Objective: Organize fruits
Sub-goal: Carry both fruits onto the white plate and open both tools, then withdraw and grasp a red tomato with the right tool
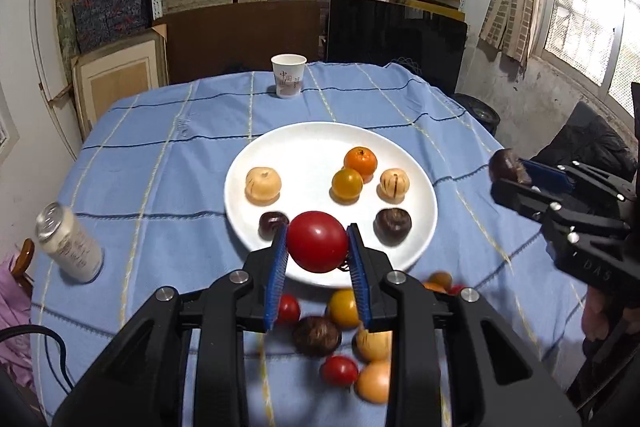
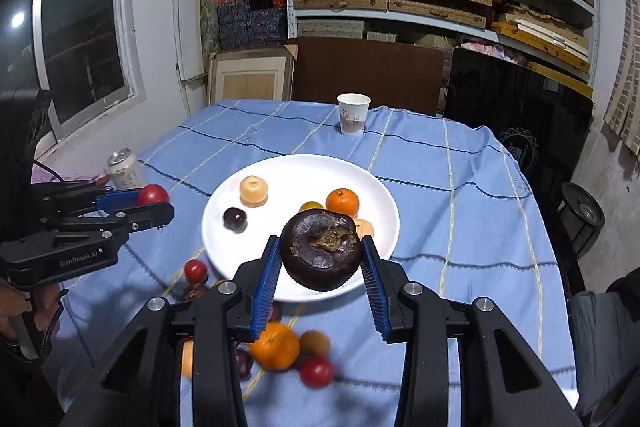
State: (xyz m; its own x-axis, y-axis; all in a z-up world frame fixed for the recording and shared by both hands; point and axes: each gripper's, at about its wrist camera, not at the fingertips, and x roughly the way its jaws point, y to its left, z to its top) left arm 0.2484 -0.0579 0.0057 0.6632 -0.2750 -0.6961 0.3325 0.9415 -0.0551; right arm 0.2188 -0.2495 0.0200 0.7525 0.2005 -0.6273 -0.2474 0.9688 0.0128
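Note:
A white plate (image 1: 304, 143) on the blue tablecloth holds several fruits: an orange (image 1: 360, 159), a yellow one (image 1: 347, 183), two beige ones and two dark ones. My left gripper (image 1: 318, 242) is shut on a red tomato (image 1: 317, 241), held above the plate's near rim. My right gripper (image 2: 320, 255) is shut on a dark purple fruit (image 2: 319, 251) above the plate's (image 2: 296, 167) near edge; it shows at the right in the left wrist view (image 1: 508, 169). Loose fruits (image 1: 344, 339) lie on the cloth below the left gripper.
A white paper cup (image 1: 288, 75) stands at the table's far side. A drink can (image 1: 68, 241) stands at the left edge. Shelves of boxes, a brown board and a dark panel stand behind the table. More loose fruits (image 2: 276, 345) lie by the plate.

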